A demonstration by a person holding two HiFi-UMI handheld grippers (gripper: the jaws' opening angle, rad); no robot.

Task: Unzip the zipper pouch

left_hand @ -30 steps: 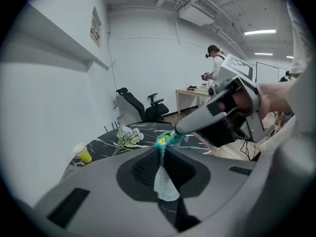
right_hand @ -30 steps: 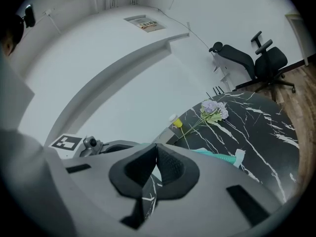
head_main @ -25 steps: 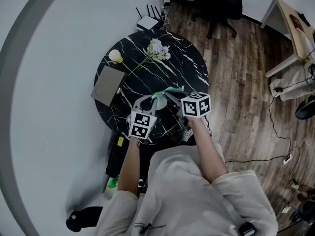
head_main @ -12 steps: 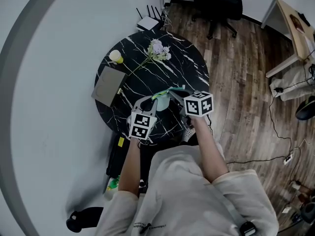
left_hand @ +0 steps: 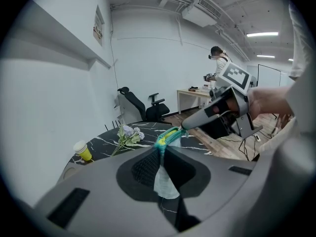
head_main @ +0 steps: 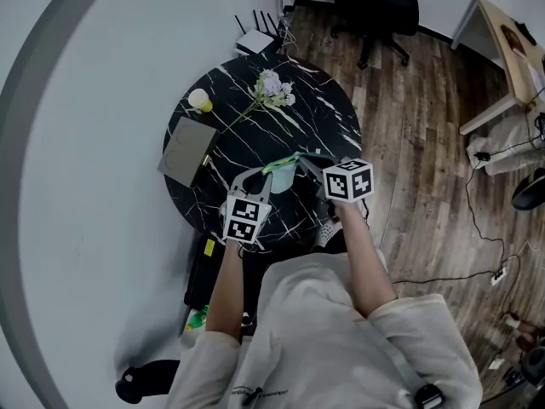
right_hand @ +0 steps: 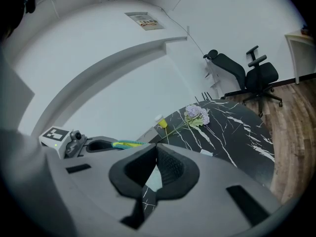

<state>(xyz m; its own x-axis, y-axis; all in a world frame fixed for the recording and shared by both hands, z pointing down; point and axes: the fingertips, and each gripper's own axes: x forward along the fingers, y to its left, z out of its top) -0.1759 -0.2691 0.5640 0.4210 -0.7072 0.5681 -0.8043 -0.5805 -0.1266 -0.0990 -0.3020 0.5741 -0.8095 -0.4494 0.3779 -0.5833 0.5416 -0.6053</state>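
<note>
With the left gripper's (left_hand: 160, 149) fingers clamped on 1 end of the pouch (left_hand: 165, 184) over the counter (head_main: 255, 118), the right gripper (right_hand: 157, 149), fingers pinched together on the zipper (left_hand: 169, 135), has drawn slightly rightward, so unzipping looks under way, not finished

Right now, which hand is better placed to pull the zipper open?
Right. The right gripper is shut at the far end of the zipper, placed to draw it open; the left gripper clamps the pouch at its other end, anchoring it.
</note>
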